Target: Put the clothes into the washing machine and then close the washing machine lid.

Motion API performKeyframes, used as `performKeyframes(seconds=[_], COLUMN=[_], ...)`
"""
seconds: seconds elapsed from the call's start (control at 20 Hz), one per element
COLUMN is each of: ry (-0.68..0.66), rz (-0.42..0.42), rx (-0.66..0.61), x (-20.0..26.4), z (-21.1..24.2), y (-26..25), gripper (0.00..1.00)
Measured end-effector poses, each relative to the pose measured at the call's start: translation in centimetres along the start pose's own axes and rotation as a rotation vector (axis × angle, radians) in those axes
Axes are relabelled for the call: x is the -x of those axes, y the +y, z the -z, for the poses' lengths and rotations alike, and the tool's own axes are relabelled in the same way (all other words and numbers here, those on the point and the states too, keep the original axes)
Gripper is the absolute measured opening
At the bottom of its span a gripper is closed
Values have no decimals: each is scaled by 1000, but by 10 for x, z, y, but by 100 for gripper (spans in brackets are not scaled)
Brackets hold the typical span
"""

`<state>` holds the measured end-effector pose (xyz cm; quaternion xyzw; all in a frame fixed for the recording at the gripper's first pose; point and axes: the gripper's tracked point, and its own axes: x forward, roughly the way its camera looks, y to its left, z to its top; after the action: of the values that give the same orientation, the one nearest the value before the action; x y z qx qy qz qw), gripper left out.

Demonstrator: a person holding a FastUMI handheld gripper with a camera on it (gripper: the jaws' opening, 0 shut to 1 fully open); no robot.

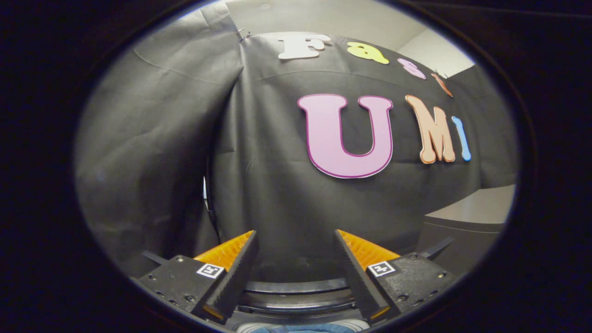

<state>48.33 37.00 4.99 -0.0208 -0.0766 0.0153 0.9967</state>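
While the gripper [295,240] hangs spread with nothing between its ribbed fingers, creased booth cloth [277,194] drapes beyond, a curved dark rim [296,286] below.

The gripper [294,240] points at the booth's black cloth wall [277,185], its two fingers spread apart with nothing between them. Below and between the fingers curves a dark round rim [296,286], seemingly the washing machine's opening. To the right, beyond the fingers, a pale flat surface [476,206] sits against the cloth.
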Motion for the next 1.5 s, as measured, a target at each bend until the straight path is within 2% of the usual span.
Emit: performKeyframes(seconds=[0.2,1.1,1.35,1.5], ry=[-33,-22,26,135], rz=[-13,-9,-9,0], rx=[-6,-1,-5,-29], x=[-1,0,1,-2], z=[-2,0,3,12], y=[2,1,0,4], gripper=[97,97,97,96])
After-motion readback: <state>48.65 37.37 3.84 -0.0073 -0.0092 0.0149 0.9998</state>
